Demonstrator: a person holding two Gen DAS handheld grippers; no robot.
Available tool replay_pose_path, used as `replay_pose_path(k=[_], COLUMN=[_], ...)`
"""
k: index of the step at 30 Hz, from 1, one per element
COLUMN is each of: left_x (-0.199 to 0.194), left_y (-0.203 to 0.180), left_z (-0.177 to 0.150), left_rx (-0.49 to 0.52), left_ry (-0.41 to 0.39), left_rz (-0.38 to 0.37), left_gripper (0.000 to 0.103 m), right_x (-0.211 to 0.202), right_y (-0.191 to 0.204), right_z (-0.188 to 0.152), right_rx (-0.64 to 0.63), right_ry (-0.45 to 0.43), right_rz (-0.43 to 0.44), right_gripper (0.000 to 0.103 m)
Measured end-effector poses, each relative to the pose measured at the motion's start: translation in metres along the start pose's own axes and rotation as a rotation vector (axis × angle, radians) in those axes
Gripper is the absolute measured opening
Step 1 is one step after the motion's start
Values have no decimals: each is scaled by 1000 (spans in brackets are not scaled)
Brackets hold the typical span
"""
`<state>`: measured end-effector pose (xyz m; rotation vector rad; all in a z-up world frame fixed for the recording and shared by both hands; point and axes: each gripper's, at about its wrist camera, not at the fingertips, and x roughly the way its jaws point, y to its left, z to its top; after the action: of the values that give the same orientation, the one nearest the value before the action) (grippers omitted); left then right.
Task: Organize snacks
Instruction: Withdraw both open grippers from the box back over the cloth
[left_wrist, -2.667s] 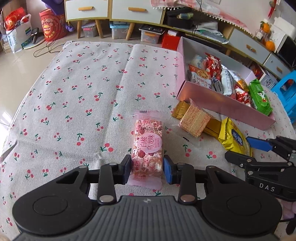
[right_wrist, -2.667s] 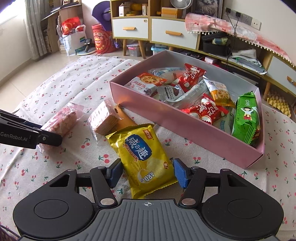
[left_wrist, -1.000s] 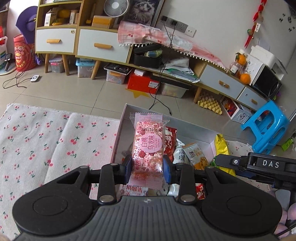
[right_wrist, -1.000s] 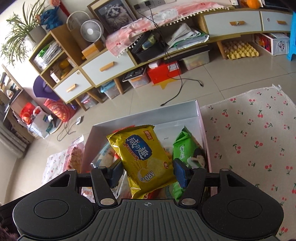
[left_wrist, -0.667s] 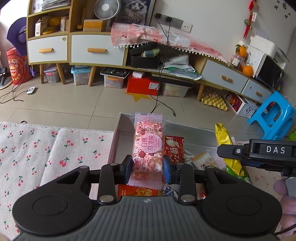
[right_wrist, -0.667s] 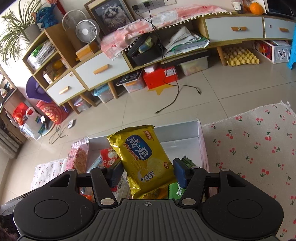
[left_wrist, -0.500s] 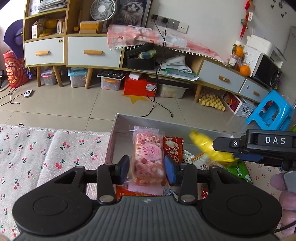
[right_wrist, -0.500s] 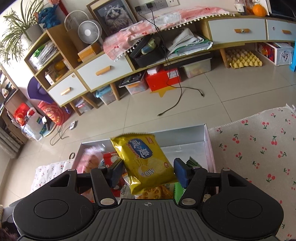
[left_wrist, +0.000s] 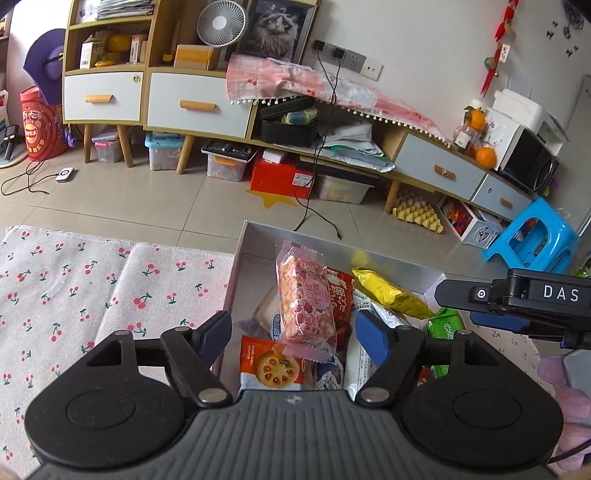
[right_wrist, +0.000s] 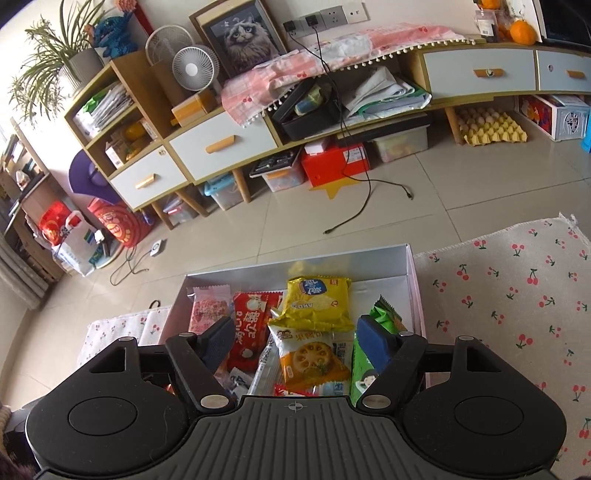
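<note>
Releasing is the step in hand — the left tool is opening its jaws with the pink snack bar loose between them, no pad touching it, over the box. The right tool stands spread and empty; beyond it the yellow chip bag lies in the box. Next, probably, both pull back toward the cherry-print table for any remaining snacks.

Right hand-held gripper open above snack box; yellow packet inside.

Glossy plastic snack wrappers, matt cardboard box, woven cloth.
</note>
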<state>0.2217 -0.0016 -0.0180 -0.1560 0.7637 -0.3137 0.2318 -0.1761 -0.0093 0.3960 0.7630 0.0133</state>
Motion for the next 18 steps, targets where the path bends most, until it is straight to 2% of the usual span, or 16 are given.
replay_pose_path(k=[3, 8, 16, 18], left_x=[-11, -30, -55, -62], left_y=[0, -3, -5, -5], left_z=[-2, -6, -19, -22], left_rx=[10, 29, 65, 69], left_ry=[0, 14, 18, 14], left_rz=[8, 25, 44, 48], left_gripper=[75, 79, 90, 95], right_x=[-15, -41, -75, -80], right_y=[4, 17, 36, 38], right_z=[-5, -18, -45, -50], right_rx=[-4, -42, -80, -80], right_ry=[-10, -7, -11, -11], right_rz=[11, 27, 49, 54], right_gripper=[79, 79, 84, 86])
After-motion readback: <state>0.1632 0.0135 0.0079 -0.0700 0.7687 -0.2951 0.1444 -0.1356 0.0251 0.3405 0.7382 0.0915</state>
